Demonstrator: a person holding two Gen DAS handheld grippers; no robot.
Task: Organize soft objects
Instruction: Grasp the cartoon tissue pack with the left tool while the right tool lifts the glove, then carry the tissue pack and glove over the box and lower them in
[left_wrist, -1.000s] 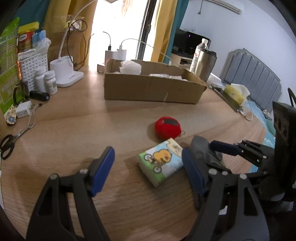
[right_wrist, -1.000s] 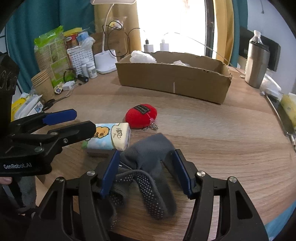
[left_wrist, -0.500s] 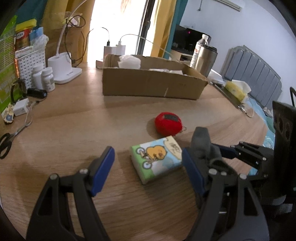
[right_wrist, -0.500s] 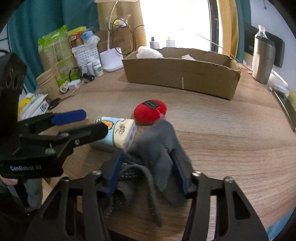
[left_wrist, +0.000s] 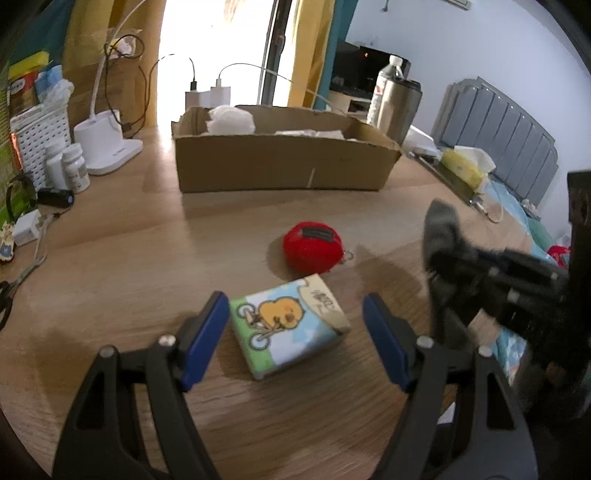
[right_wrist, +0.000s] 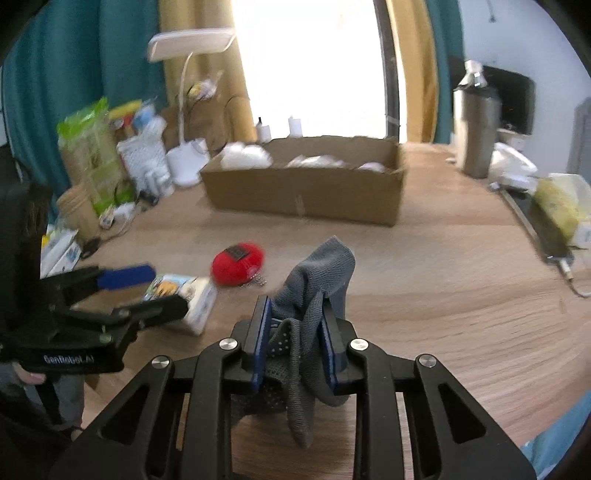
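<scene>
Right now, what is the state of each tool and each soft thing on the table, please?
Right tool: shut on the grey sock, lifted off the table.
Grey sock: pinched, hanging bunched.
Left tool: open, fingers either side of the tissue pack.
Tissue pack: flat on the table, not gripped.
Red plush pouch: resting on the table, untouched.
Cardboard box: open, white items inside.
</scene>
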